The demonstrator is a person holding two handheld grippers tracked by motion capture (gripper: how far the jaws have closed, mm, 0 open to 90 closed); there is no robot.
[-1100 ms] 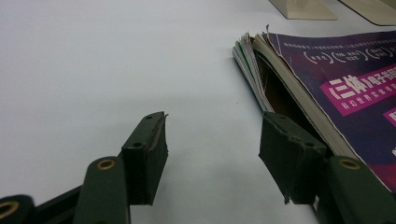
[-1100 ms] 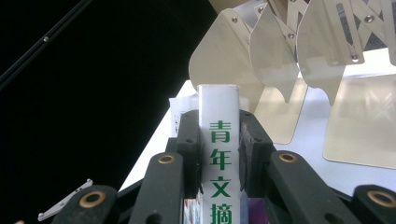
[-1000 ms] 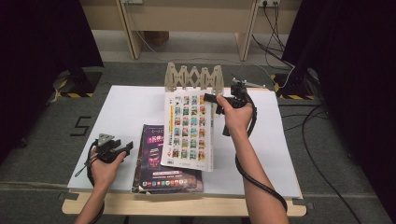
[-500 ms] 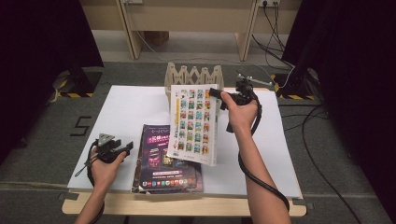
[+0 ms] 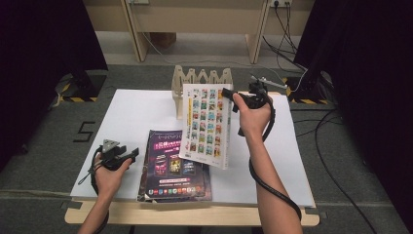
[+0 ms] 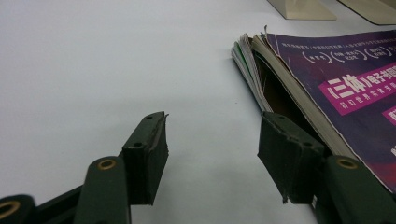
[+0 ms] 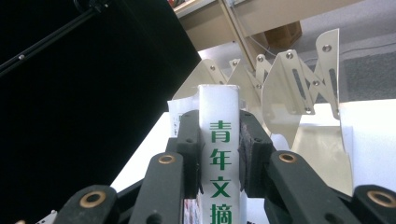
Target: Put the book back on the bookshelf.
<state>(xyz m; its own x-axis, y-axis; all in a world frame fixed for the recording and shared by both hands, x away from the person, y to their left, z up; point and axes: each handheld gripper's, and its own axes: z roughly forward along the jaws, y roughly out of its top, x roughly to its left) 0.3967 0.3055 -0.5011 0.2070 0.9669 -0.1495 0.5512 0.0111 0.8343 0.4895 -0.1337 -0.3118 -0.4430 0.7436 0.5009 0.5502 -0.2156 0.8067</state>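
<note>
My right gripper [image 5: 228,93] is shut on the spine of a white magazine [image 5: 206,125] with rows of small coloured cover pictures, held tilted above the table. In the right gripper view the white spine with green characters [image 7: 219,140] sits clamped between the jaws of the right gripper [image 7: 219,144]. A purple-covered magazine [image 5: 174,165] lies flat on top of another near the front edge. My left gripper [image 5: 130,155] rests open on the white table just left of that stack; in its own view the left gripper [image 6: 212,154] has the page edges of the stack [image 6: 252,65] ahead on the right.
A beige folding book rack [image 5: 200,78] with several dividers stands at the back of the white table [image 5: 136,112], just behind the held magazine; its dividers [image 7: 299,88] rise close ahead in the right gripper view. Cables lie on the grey floor at the right.
The right gripper has lifted the white magazine off the table and tipped it up, moving it back toward the rack. The left gripper has stayed in place.
</note>
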